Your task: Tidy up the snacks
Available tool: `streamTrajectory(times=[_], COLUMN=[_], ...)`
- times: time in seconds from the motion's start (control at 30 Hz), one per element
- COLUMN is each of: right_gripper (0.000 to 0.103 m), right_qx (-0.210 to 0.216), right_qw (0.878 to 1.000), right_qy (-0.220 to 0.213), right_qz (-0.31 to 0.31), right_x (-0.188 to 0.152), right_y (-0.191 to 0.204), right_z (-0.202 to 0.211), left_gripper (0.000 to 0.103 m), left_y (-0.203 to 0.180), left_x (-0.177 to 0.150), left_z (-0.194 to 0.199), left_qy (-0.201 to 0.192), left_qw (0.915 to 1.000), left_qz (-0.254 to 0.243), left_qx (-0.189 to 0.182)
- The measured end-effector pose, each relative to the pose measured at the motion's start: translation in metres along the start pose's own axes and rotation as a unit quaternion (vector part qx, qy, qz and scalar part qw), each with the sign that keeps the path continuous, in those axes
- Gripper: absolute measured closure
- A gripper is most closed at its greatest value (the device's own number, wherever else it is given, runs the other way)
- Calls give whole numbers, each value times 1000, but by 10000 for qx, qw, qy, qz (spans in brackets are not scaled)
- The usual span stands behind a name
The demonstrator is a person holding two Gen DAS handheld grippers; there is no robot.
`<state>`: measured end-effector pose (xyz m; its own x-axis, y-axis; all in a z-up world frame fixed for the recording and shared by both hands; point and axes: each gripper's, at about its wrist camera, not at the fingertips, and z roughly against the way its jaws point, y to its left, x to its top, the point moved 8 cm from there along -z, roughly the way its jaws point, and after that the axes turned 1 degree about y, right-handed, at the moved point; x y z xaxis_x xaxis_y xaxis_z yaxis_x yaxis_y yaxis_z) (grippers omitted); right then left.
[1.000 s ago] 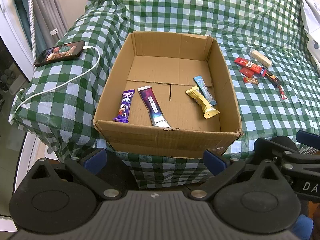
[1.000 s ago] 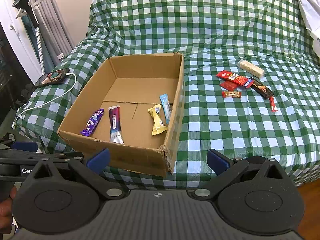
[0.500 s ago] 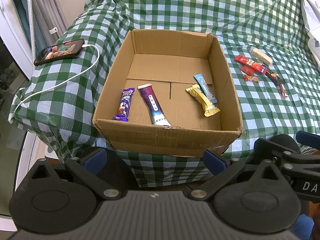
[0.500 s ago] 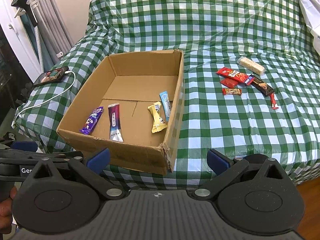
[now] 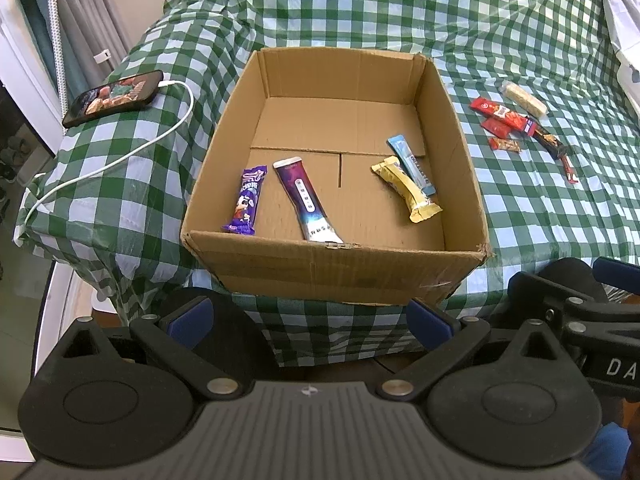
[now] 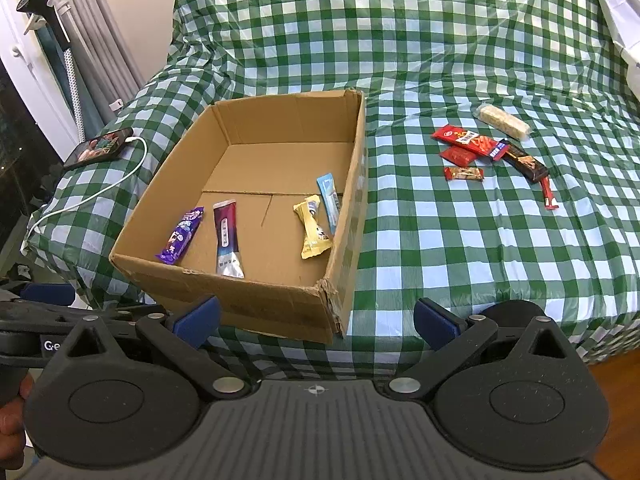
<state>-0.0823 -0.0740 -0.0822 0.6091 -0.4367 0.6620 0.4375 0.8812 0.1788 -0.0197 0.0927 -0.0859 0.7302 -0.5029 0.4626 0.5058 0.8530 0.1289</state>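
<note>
Both grippers, left (image 5: 308, 316) and right (image 6: 316, 318), hang open and empty, drawn slightly back from the cardboard box (image 6: 280, 304) at frame centre, loose snacks (image 6: 492, 148) upper right still unsorted

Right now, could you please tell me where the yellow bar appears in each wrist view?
Left wrist: the yellow bar lies inside the box, right of center, touching the blue stick.
Right wrist: the yellow bar lies near the box's right wall, just left of picture center.
Shared landmark: the phone at far left, also seen in the right wrist view.
</note>
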Motion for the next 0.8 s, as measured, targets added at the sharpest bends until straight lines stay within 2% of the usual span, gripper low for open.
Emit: streamTrajectory(times=[0.53, 0.8], right_gripper=[1, 1], right_qx=[58, 89], right_qw=[9998, 9999], right_qy=[148, 27], right_qz=[-129, -115], right_x=[-2, 7], right_y=[-5, -8], right_z=[-9, -12], left_gripper=[0, 0], left_y=[-4, -8], left_x=[2, 17], left_z=[-7, -10], left_qy=[93, 62], left_qw=[9999, 9998], left_qz=[-110, -153], left_qx=[69, 86])
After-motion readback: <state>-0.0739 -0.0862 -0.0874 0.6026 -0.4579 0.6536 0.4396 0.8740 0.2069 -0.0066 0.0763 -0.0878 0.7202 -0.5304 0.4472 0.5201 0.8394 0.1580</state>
